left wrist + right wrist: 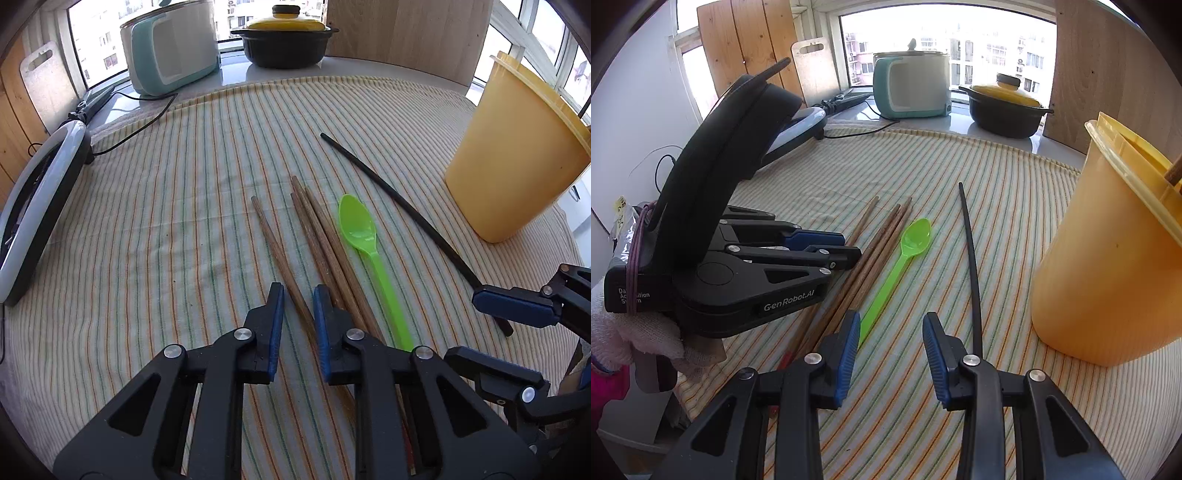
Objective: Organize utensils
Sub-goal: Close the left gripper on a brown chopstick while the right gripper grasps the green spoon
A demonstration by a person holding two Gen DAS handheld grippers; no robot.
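Note:
Several brown wooden chopsticks [314,236] lie on the striped cloth, with a green plastic spoon [364,240] to their right and a long black chopstick [402,210] beyond it. A yellow plastic cup [517,155] stands at the right; a brown stick pokes from its rim in the right wrist view [1174,171]. My left gripper [298,295] is open, low over the cloth, with the leftmost chopstick between its jaws. My right gripper [890,325] is open over the cloth between the spoon's handle [882,291] and the black chopstick [973,266], holding nothing.
A teal and white cooker [173,48] and a black pot with yellow lid [288,40] stand at the back by the window. A white and black appliance [33,206] with a cord lies at the left. Wooden boards [753,40] lean against the walls.

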